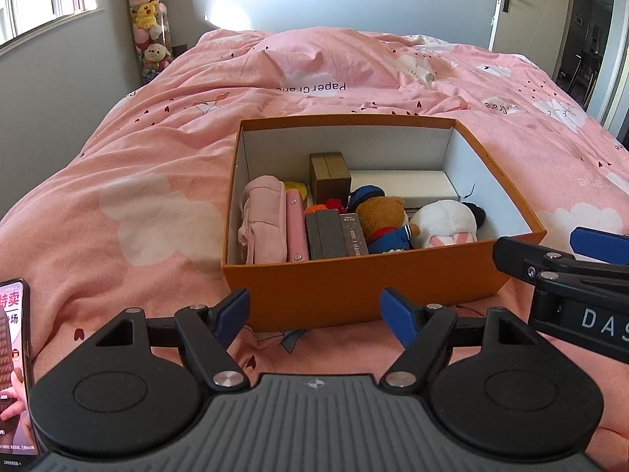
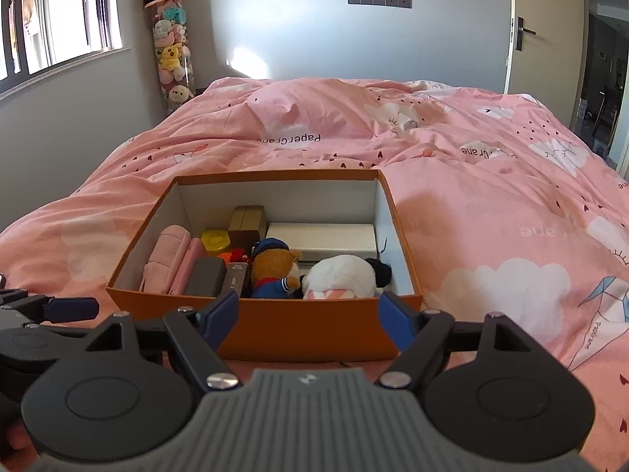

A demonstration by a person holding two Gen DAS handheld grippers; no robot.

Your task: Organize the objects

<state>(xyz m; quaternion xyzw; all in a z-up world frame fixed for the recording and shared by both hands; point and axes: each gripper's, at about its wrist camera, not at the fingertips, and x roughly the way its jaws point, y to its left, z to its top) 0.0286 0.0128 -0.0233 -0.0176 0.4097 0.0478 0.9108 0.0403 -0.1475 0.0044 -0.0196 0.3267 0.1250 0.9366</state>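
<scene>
An open orange cardboard box (image 1: 354, 287) sits on the pink bed, also in the right wrist view (image 2: 298, 330). Inside lie a pink pouch (image 1: 263, 220), a pink case (image 1: 297, 232), a dark box (image 1: 326, 236), a brown box (image 1: 330, 177), a white box (image 1: 401, 187), a teddy bear in blue (image 1: 383, 222) and a white plush (image 1: 444, 222). My left gripper (image 1: 314, 314) is open and empty, just in front of the box's near wall. My right gripper (image 2: 308, 314) is open and empty at the same wall; it also shows in the left wrist view (image 1: 550, 263).
A pink duvet (image 2: 491, 204) covers the bed around the box. A phone (image 1: 15, 362) is at the left edge. A clear tube of plush toys (image 2: 171, 51) stands in the far corner by the window. A door (image 2: 546, 27) is at the right.
</scene>
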